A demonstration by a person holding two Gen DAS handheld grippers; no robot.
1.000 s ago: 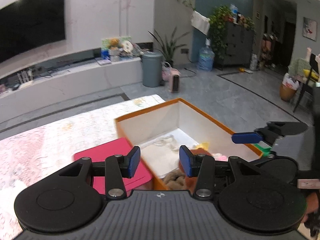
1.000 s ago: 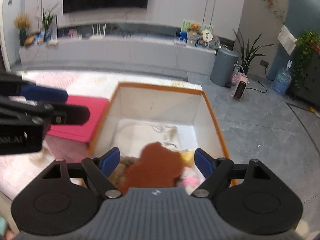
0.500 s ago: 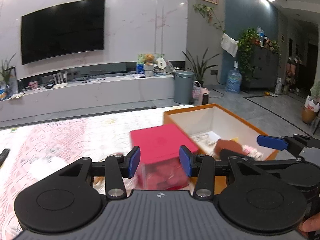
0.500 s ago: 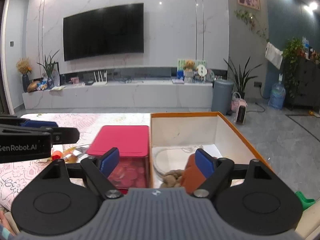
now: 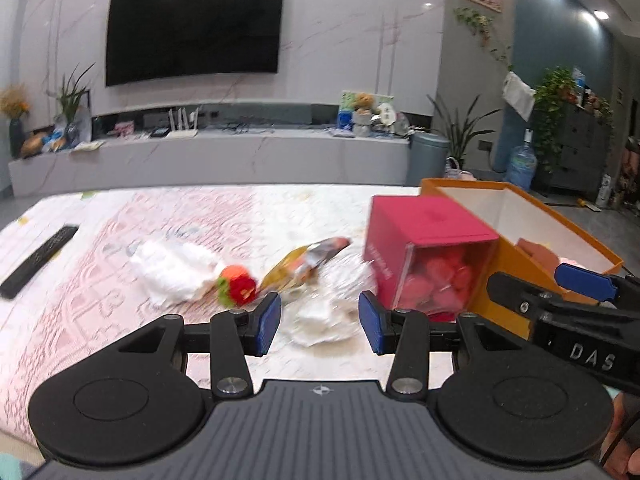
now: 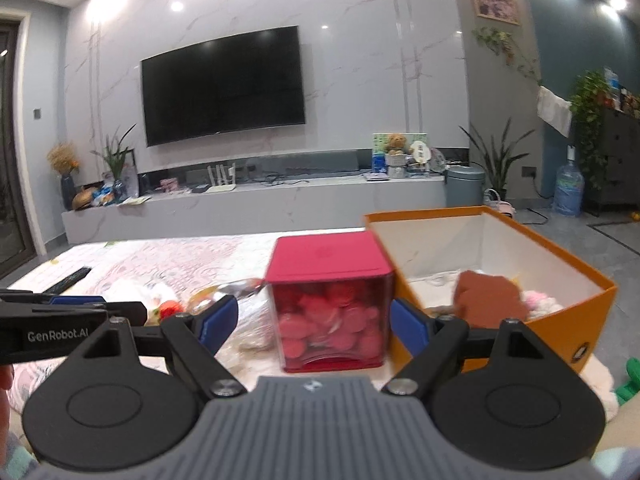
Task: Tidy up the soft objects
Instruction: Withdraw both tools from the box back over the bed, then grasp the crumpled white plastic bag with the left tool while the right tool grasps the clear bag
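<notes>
Both jaws are held apart, empty: left gripper [image 5: 319,322] is aimed at white cloth [image 5: 174,268] mid-bed; right gripper [image 6: 312,322] is kept nr orange box [image 6: 520,272] at rt edge, prob. for drop-off.

The left tool [image 6: 60,332] reads "GenRobot.AI"; the right tool [image 5: 576,320] reads "DAS".

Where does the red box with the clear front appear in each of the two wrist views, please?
Left wrist view: the red box sits right of centre, beyond the left gripper, against the orange box.
Right wrist view: the red box is at centre, beyond and between the fingers of the right gripper, left of the orange box.
Shared landmark: the wall television.
</notes>
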